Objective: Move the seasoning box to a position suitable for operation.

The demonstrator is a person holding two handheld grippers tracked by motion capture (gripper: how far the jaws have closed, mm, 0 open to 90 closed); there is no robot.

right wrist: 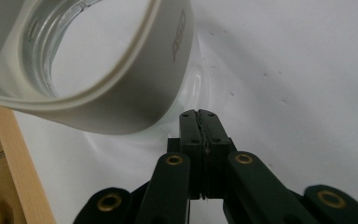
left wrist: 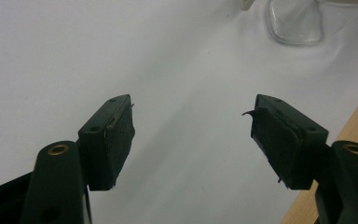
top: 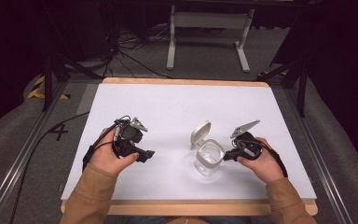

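A clear glass jar [top: 209, 157] with a white collar stands on the white table [top: 177, 105], right of centre; its white flip lid [top: 200, 134] is swung up and open. My right gripper [top: 227, 155] is shut with nothing between its jaws, its tip close beside the jar's right side. In the right gripper view the closed jaws [right wrist: 200, 116] sit just below the jar's collar [right wrist: 135, 84]. My left gripper [top: 147, 154] is held open over bare table, well left of the jar. In the left gripper view, the space between its jaws [left wrist: 193, 135] is empty and the jar's base [left wrist: 296, 23] shows far off.
The table's wooden front edge [top: 191, 207] runs just behind my hands, and shows in the gripper views too [left wrist: 349, 121] [right wrist: 18, 168]. Beyond the table's far edge stands a white metal frame [top: 209, 21] on the floor, with cables [top: 135, 60] nearby.
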